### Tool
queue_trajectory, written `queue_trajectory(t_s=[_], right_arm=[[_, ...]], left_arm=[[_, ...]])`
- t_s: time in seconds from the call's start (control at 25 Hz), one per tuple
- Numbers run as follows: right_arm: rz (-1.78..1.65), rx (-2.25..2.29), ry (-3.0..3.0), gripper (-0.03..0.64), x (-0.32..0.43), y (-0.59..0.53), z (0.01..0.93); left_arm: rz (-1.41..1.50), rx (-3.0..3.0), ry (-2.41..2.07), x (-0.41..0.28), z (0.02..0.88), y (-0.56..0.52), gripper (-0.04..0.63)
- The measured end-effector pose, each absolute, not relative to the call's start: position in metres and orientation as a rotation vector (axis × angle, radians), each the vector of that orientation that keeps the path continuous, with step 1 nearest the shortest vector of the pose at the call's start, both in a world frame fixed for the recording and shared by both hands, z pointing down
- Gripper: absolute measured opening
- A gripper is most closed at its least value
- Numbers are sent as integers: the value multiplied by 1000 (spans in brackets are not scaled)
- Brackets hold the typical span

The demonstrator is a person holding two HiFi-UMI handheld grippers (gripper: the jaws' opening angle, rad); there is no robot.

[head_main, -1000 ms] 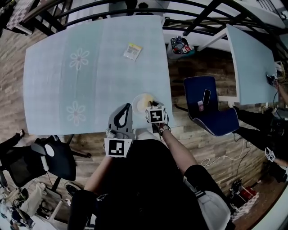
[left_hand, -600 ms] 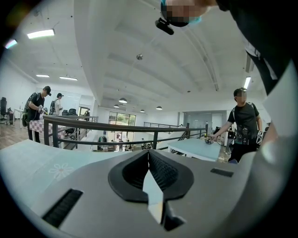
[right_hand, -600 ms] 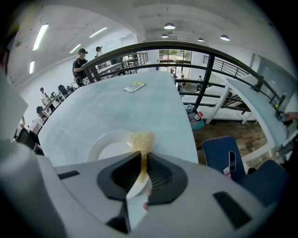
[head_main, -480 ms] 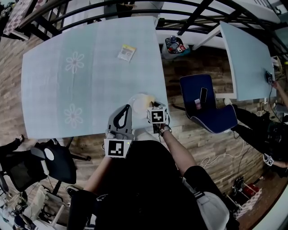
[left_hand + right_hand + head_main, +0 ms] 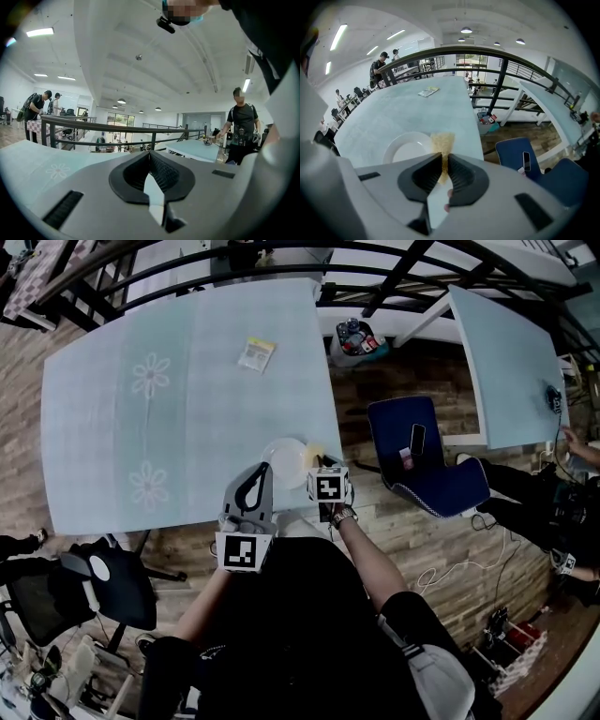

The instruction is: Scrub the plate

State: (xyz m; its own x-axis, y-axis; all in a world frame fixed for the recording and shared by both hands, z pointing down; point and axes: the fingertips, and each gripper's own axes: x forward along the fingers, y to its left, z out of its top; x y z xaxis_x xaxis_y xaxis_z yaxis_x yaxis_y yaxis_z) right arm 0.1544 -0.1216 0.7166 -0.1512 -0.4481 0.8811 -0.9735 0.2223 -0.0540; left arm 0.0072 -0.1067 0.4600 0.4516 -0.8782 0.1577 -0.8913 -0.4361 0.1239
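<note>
Tabletop (image 5: 187,381) holds plate (image 5: 408,149) beside sponge (image 5: 442,142) pinched in right gripper (image 5: 444,158) fingers (image 5: 461,176); left gripper (image 5: 150,155) fingers closed, empty

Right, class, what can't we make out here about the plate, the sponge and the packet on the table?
- Plate: near rim hidden behind the right gripper in its own view; any dirt too small in the head view.
- Sponge: lower end hidden between the jaws.
- Packet: print too small in both views.
- Left gripper view: aimed over the railing; shows no plate.
</note>
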Motion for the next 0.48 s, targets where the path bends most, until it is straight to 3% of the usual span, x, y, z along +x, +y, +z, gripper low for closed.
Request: queue_trajectory(t_s=[0.48], right_arm=[[876,1350,-1803,44,141,-122,689]], left_arm=[[84,2500,-1556,7,457,-101,14]])
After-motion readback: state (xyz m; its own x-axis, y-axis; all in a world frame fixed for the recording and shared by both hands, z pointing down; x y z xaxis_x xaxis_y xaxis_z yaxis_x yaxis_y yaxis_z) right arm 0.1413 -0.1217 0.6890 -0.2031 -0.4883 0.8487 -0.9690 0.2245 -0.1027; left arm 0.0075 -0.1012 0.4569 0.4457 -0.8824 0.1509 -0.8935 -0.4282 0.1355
